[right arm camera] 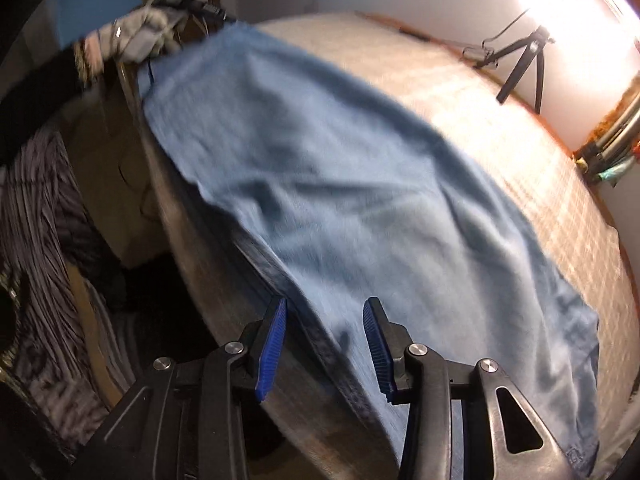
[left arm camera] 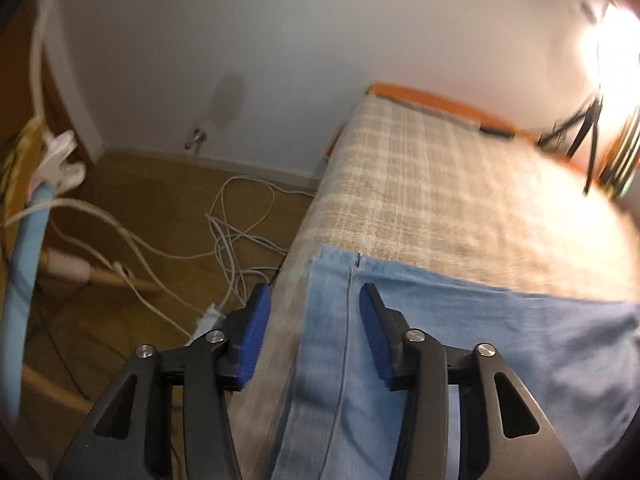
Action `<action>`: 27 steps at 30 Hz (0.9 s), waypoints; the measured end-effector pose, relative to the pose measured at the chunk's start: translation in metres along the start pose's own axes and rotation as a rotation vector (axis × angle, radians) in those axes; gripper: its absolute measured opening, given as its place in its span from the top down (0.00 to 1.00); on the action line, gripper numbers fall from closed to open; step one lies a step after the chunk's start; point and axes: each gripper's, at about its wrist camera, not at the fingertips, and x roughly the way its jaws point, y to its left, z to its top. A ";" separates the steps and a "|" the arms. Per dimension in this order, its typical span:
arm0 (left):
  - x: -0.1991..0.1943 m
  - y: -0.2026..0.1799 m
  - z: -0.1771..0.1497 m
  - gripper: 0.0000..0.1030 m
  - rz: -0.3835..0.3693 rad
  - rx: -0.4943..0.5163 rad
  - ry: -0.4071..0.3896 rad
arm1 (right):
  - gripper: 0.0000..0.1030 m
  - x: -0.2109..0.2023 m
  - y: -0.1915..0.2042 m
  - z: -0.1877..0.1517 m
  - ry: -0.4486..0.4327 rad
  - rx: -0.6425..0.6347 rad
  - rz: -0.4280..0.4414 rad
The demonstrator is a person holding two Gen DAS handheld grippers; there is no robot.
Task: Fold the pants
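Light blue pants (right arm camera: 320, 160) lie stretched lengthwise along the near edge of a bed covered by a beige plaid blanket (right arm camera: 500, 100). In the left wrist view one end of the pants (left arm camera: 480, 340), with a seam running down it, hangs slightly over the corner of the bed. My left gripper (left arm camera: 316, 312) hovers over that end, open, its blue pads apart and off the cloth. My right gripper (right arm camera: 326, 312) stands open over the darker folded edge at the other end, with the fabric below the gap between its pads.
White cables (left arm camera: 232, 220) lie tangled on the wooden floor left of the bed. A black tripod (right arm camera: 520, 56) stands at the bed's far side under a bright lamp (left arm camera: 612, 40). Striped cloth (right arm camera: 40, 240) sits in the dark space left of the bed.
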 end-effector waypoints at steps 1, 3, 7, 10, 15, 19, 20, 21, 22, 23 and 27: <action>-0.011 0.004 -0.004 0.56 -0.016 -0.019 -0.009 | 0.56 -0.006 0.002 0.004 -0.027 0.000 0.003; -0.028 0.011 -0.011 0.55 -0.038 -0.061 -0.025 | 0.49 -0.011 0.004 0.009 -0.063 0.001 0.001; -0.064 0.029 -0.042 0.52 -0.110 -0.177 -0.033 | 0.48 -0.021 0.013 0.023 -0.143 0.009 0.030; -0.075 0.033 -0.076 0.52 -0.132 -0.230 -0.005 | 0.48 -0.021 0.022 0.032 -0.175 -0.002 0.055; -0.063 0.040 -0.124 0.52 -0.188 -0.361 0.059 | 0.47 -0.016 0.032 0.047 -0.206 -0.026 0.076; -0.054 0.050 -0.142 0.52 -0.213 -0.455 0.078 | 0.47 -0.012 0.036 0.050 -0.210 -0.038 0.086; -0.053 0.052 -0.142 0.52 -0.212 -0.468 0.075 | 0.47 -0.011 0.038 0.051 -0.210 -0.041 0.087; -0.053 0.053 -0.143 0.52 -0.203 -0.480 0.073 | 0.47 -0.010 0.039 0.051 -0.210 -0.041 0.086; -0.055 0.053 -0.143 0.52 -0.186 -0.491 0.066 | 0.47 -0.009 0.039 0.051 -0.210 -0.040 0.085; -0.054 0.054 -0.142 0.52 -0.185 -0.500 0.059 | 0.47 -0.009 0.038 0.051 -0.211 -0.039 0.084; -0.048 0.062 -0.146 0.52 -0.154 -0.515 0.073 | 0.47 -0.010 0.038 0.049 -0.209 -0.035 0.083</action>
